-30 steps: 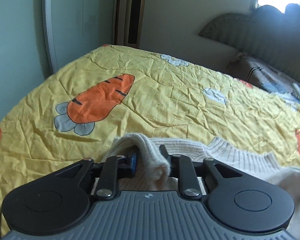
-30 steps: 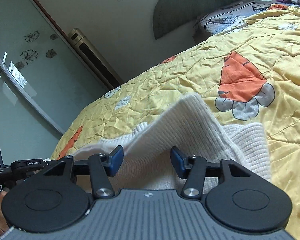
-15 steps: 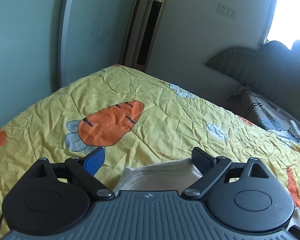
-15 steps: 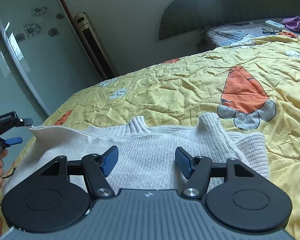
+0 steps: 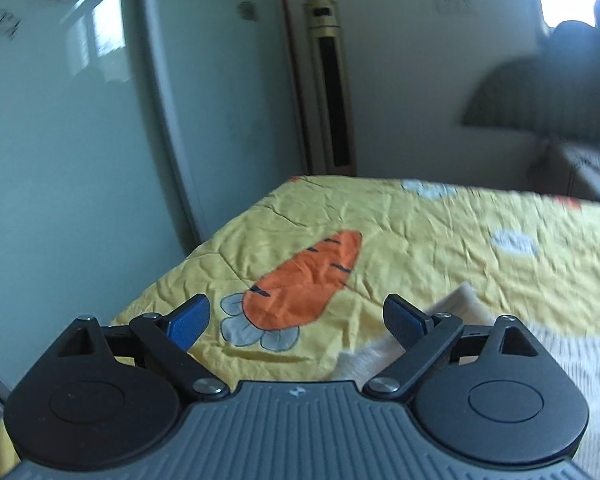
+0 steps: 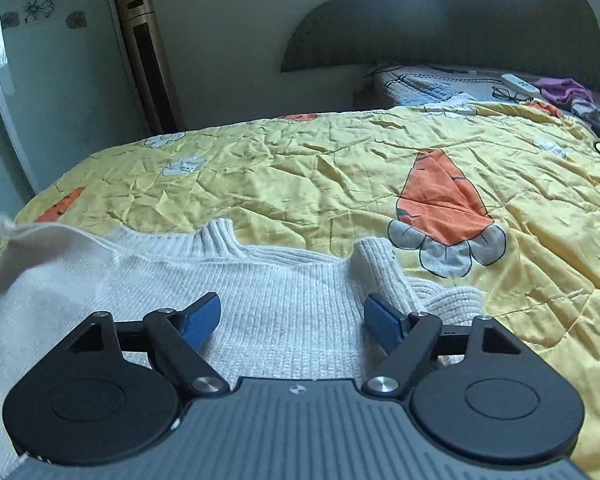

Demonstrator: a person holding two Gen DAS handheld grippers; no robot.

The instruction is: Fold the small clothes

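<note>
Left gripper [image 5: 296,318], black frame with blue-padded fingers [image 5: 190,320]: jaws spread wide, nothing between them; it hangs over the near left part of a wrinkled yellow quilted bedspread [image 5: 440,248], one printed orange carrot [image 5: 306,282] showing through the gap. Its right finger stands in front of an edge of the cream ribbed-knit small sweater [image 5: 380,358], which lies at the near right of this blurred view; contact cannot be told. Right gripper [image 6: 292,318], same make: jaws likewise wide apart, gripping nothing, held over the sweater [image 6: 284,300], and whether the blue pads [image 6: 202,316] touch the knit cannot be told. The sweater lies spread on the near part of the bedspread [image 6: 300,176], ribbed collar [image 6: 216,238] toward the far side, a ribbed sleeve [image 6: 380,268] folded inward at the right beside a bunched fold of knit, and its left corner [image 6: 8,226] raised off the bed at the frame's left edge. Far side: a tall gold-coloured standing air conditioner [image 6: 150,60] against the wall, a frosted glass door with flower prints [image 6: 40,40] at the left, a dark grey padded headboard [image 6: 460,28], and at the far right a white remote [image 6: 520,84], black-rimmed spectacles [image 6: 510,94] and a purple cloth [image 6: 562,88].
</note>
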